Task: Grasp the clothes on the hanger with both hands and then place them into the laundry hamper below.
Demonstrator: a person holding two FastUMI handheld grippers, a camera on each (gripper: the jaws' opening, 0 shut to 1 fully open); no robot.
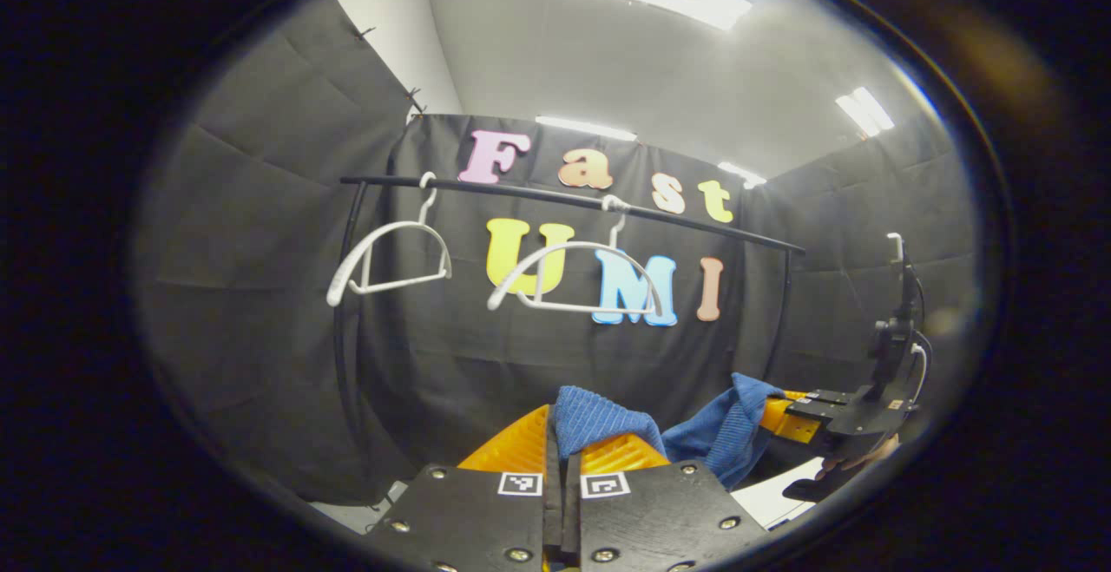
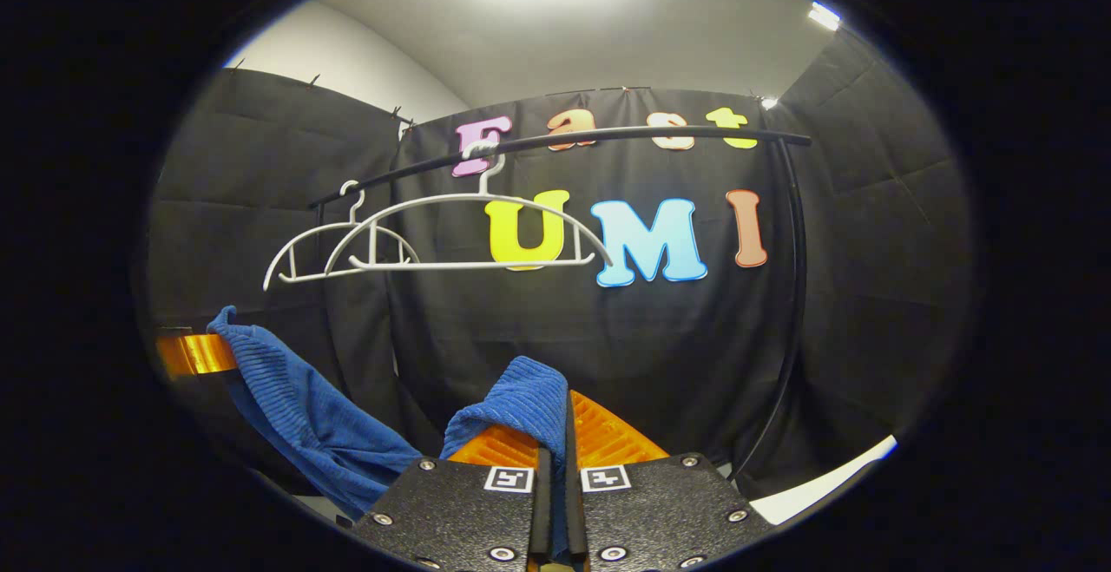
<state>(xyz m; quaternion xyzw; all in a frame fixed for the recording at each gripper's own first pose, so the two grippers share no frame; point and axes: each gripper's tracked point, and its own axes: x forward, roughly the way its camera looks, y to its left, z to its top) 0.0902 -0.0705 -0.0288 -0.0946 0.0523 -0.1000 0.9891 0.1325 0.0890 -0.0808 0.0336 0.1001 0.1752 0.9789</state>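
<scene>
Now blue garment [image 2: 312,416] between both hand-held grippers [image 1: 562,450].

In the left gripper view, the left tool [image 1: 562,459] sat lowest and nearest, its two fingers closed on one end of the cloth [image 1: 599,420], which ran off to its right toward the right tool [image 1: 794,420]. Above and beyond the left tool the rail [image 1: 573,199] crossed in front of the booth wall, with one hanger [image 1: 391,259] to the upper left and a second hanger [image 1: 577,281] straight above. In the right gripper view, the cloth rose between that tool's fingers and trailed away to its left, under both hangers.
</scene>
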